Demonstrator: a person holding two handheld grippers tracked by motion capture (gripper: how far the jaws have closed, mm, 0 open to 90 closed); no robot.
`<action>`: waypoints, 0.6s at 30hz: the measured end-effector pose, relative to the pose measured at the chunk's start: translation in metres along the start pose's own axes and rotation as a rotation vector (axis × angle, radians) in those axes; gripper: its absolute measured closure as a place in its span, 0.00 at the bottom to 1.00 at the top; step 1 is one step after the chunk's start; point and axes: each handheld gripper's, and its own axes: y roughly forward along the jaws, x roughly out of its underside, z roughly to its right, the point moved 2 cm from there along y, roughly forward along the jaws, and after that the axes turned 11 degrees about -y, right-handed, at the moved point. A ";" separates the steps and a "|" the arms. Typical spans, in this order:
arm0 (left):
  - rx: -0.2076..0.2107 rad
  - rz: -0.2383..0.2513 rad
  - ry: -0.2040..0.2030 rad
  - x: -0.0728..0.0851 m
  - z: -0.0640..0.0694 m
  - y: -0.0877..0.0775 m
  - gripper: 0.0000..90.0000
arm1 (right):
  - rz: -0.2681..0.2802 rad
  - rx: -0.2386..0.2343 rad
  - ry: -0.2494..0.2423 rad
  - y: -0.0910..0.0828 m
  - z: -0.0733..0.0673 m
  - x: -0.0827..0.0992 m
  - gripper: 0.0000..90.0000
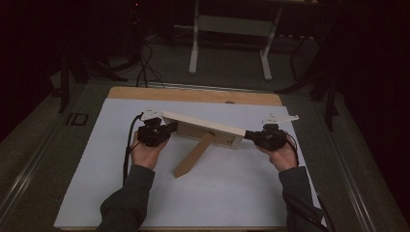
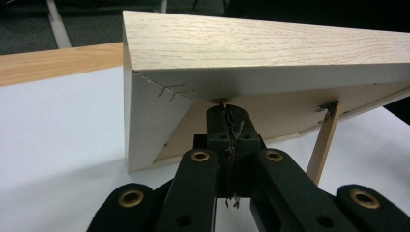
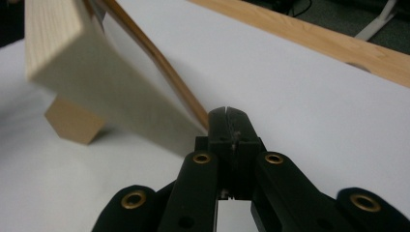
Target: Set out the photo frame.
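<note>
— Where's the frame (image 1: pixel 205 126) sitting against your left gripper (image 1: pixel 164 129)?

— I've got it standing on the white sheet (image 1: pixel 96 164), leaning back, its strut (image 1: pixel 194 155) angled down toward me. In the left gripper view the jaws are clenched together, tips right up under the frame's lower back edge (image 2: pixel 270 79), near the left corner. They look to be touching the wood, but I see nothing pinched between them. Whether they grip a thin lip there, I cannot tell; the tips cover the contact spot.

— And the right?

— The right gripper (image 1: pixel 249 135) meets the frame's right end. In its own view the jaws are shut tight, tips just beside the lower corner of the frame (image 3: pixel 121 92), where the brown backing edge runs down to them. No gap, nothing visibly held.

— Anything unclear?

— The frame's front face is turned away from me. The near corner is blurred in the right gripper view, and the far room is dark.
</note>
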 end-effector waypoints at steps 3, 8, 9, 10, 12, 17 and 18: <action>-0.003 -0.004 -0.002 0.000 -0.001 0.001 1.00 | 0.018 -0.001 0.007 0.003 -0.001 -0.004 1.00; -0.002 -0.007 -0.001 -0.002 -0.001 0.003 1.00 | 0.024 -0.005 0.014 0.003 -0.001 -0.004 1.00; -0.002 -0.008 0.003 -0.003 -0.001 0.004 1.00 | 0.029 -0.004 0.018 0.003 0.000 -0.005 1.00; -0.002 -0.008 0.002 -0.003 0.000 0.004 1.00 | 0.032 0.000 0.019 0.003 0.000 -0.005 1.00; 0.001 -0.011 0.005 -0.003 0.001 0.006 1.00 | 0.040 0.000 0.026 0.004 0.001 -0.007 1.00; 0.003 -0.015 0.016 -0.005 0.005 0.008 1.00 | 0.047 -0.019 0.024 0.007 -0.001 -0.009 1.00; 0.007 -0.014 0.016 -0.005 0.005 0.008 1.00 | 0.047 -0.018 0.021 0.008 -0.002 -0.008 1.00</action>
